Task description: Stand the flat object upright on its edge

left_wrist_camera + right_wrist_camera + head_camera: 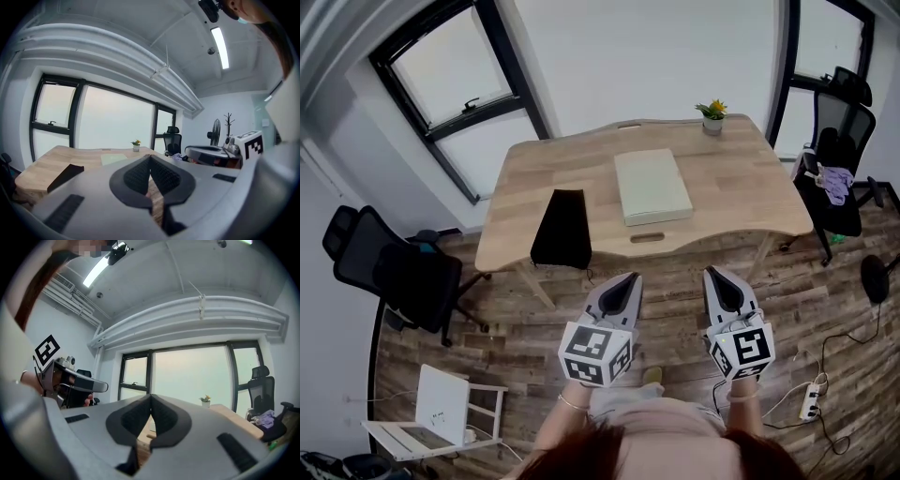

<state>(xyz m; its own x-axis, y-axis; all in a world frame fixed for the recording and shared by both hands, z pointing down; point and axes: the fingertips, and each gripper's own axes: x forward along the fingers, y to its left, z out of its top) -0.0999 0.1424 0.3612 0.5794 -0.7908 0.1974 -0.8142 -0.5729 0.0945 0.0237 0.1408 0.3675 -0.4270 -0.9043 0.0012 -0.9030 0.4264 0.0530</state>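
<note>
Fingers (137,176) of the left gripper (626,281) and right gripper (714,275) are pressing together on nothing, hovering at lower centre, short of the worktop (741,169). At upper centre the pale flat object (652,186) is lying face down, with a black pouch (562,228) lying to its left. I'd worry that shut fingers may be shoving it along rather than tipping it up.

Bright, even daylight enters through the windows (455,84); a ceiling lamp (220,47) glows; edges bend strongly with fisheye distortion.
</note>
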